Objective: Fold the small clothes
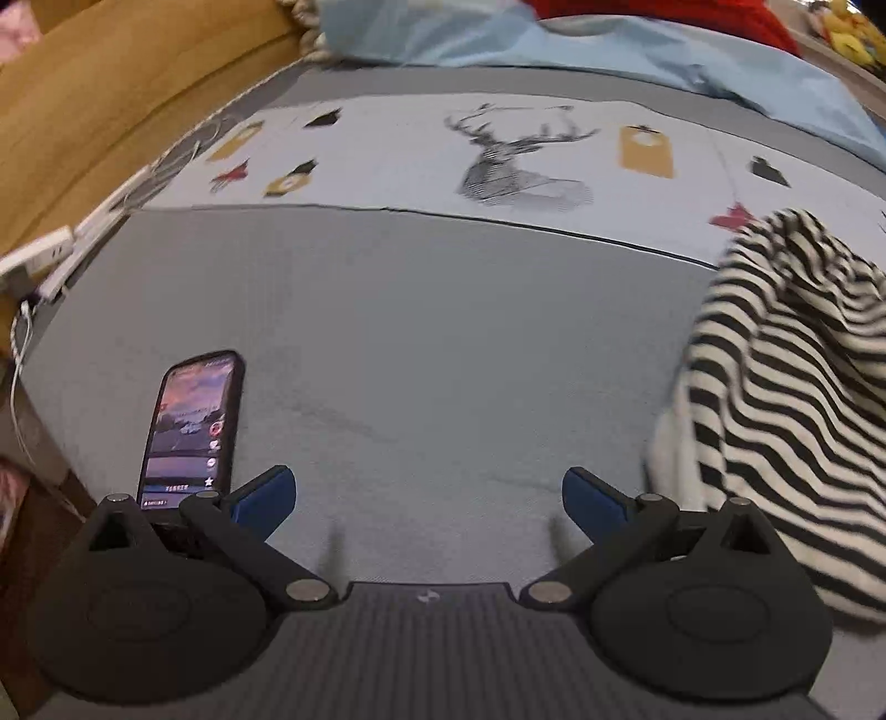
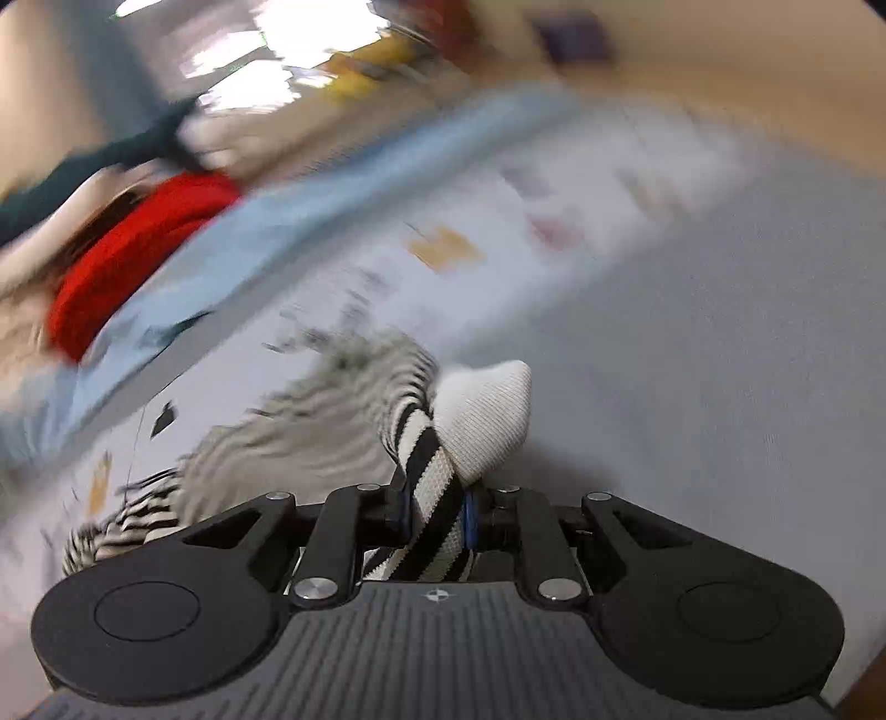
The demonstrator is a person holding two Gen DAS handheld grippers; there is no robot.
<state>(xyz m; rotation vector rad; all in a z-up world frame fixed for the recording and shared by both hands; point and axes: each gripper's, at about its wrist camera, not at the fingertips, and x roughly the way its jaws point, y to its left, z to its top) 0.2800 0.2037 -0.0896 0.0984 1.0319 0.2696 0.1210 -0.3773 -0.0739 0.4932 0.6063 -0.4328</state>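
A black-and-white striped small garment [image 1: 786,399] hangs bunched at the right of the left wrist view, lifted off the grey bed cover [image 1: 432,343]. My left gripper [image 1: 429,501] is open over the bare cover, nothing between its blue pads, the garment to its right. In the right wrist view my right gripper [image 2: 434,509] is shut on a fold of the striped garment [image 2: 426,498]; a white ribbed edge [image 2: 487,415] sticks out past the pads. The rest of the cloth trails blurred to the left.
A phone [image 1: 191,429] with a lit screen lies on the cover just left of my left gripper. A pale blanket with a deer print [image 1: 515,160] lies farther back. Light blue bedding [image 1: 609,50] and red cloth [image 2: 127,249] are beyond it. A wooden bed frame [image 1: 111,111] and cables run along the left.
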